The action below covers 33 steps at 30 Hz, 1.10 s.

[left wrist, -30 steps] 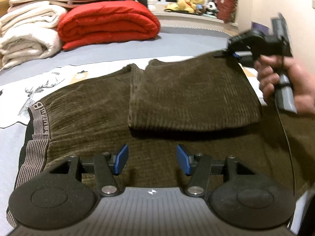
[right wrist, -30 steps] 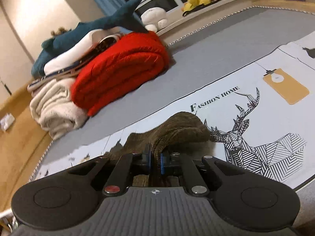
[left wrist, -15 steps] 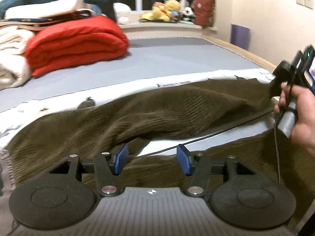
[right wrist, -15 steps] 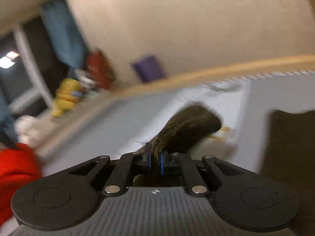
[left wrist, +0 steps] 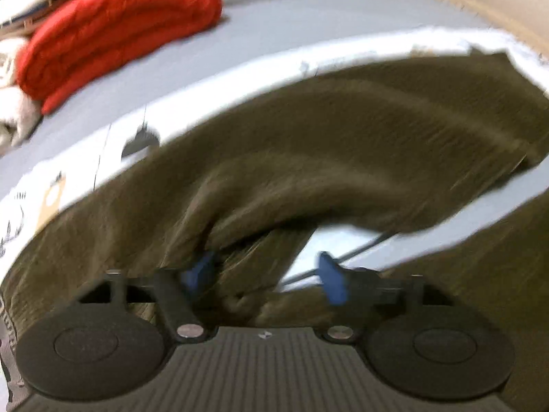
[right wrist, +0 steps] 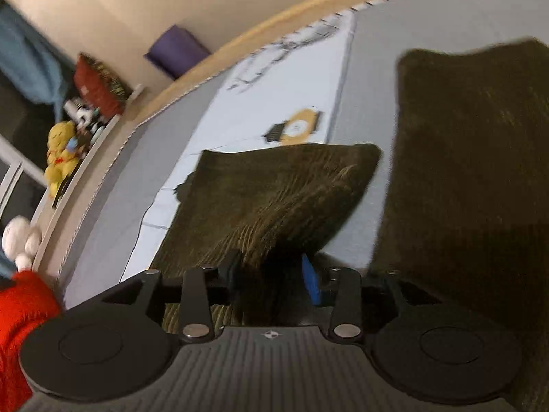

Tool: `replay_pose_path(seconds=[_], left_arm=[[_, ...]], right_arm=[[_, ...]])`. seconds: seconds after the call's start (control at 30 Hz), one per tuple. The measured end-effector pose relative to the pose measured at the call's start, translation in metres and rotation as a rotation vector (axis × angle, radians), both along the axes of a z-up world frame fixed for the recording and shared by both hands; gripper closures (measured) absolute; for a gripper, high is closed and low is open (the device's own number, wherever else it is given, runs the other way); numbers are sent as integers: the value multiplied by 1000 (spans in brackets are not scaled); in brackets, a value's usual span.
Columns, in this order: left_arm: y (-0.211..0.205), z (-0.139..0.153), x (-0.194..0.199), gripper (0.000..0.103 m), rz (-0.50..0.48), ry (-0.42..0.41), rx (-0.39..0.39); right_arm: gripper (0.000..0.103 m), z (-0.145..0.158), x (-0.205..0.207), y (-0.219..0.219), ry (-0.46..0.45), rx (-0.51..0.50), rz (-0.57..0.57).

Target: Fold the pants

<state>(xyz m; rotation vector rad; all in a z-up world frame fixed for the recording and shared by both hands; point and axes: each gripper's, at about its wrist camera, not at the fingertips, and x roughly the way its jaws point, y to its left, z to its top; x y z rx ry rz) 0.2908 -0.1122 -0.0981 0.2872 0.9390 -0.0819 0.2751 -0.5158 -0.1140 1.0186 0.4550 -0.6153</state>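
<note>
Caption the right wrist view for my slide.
Right gripper, jaws just opening, releases a brown corduroy pants leg onto the printed bedsheet.

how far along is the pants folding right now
Barely started. The brown corduroy pants lie spread on the bedsheet, one leg pulled out apart from the other, so no fold is in place. In hand: the right tongs have just been opening, with leg fabric between them, no longer pinched. The left tongs stand open over bunched cloth. Left: every fold.
</note>
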Motion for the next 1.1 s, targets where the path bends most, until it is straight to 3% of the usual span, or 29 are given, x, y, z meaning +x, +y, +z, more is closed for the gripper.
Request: replay_pose_path(seconds=[0.03,0.07,0.13,0.23,0.3,0.47,0.6,0.67,0.73,0.83,0.9,0.93,0.97,1.03,1.1], left_arm=[[6,0,-4,63,-12,-18,-1],[11,0,-8,76,-23,-17,29],[22,2,-19,82,-55,2,41],[44,2,-43,83,-83,14,16],[52,1,-60,83,-112,0,23],[60,3,-84,81,-175,-17,-2],[73,13,-83,74,-158,6,-110],[84,30,-89,50,-128,-18,-242],[95,47,-102,40,-116,-81,-341],[111,58,-122,42,-56,-142,-404],[122,51,-130,63,-1,-135,-398],[127,40,-129,76,37,-88,-367],[129,27,-128,79,65,-22,-323],[132,4,-126,79,74,94,-255],[133,14,-129,79,72,98,-264]], right_arm=[[62,0,0,0,-5,-2,2],[62,-1,1,-1,-8,-8,5],[62,-3,2,-3,-8,-15,8],[64,-8,1,-7,6,-2,4],[96,-7,3,-5,52,-47,22],[97,-6,-5,-11,149,-131,-61],[96,-5,0,-9,198,-183,-44],[89,-2,2,-7,201,-181,-42],[77,4,-2,-4,187,-179,-56],[72,19,-7,6,212,-264,-84],[66,33,-15,15,231,-323,-128],[66,41,-21,19,226,-340,-149],[66,49,-27,23,213,-355,-156],[66,63,-39,36,170,-384,-120],[64,77,-55,51,94,-400,-24]])
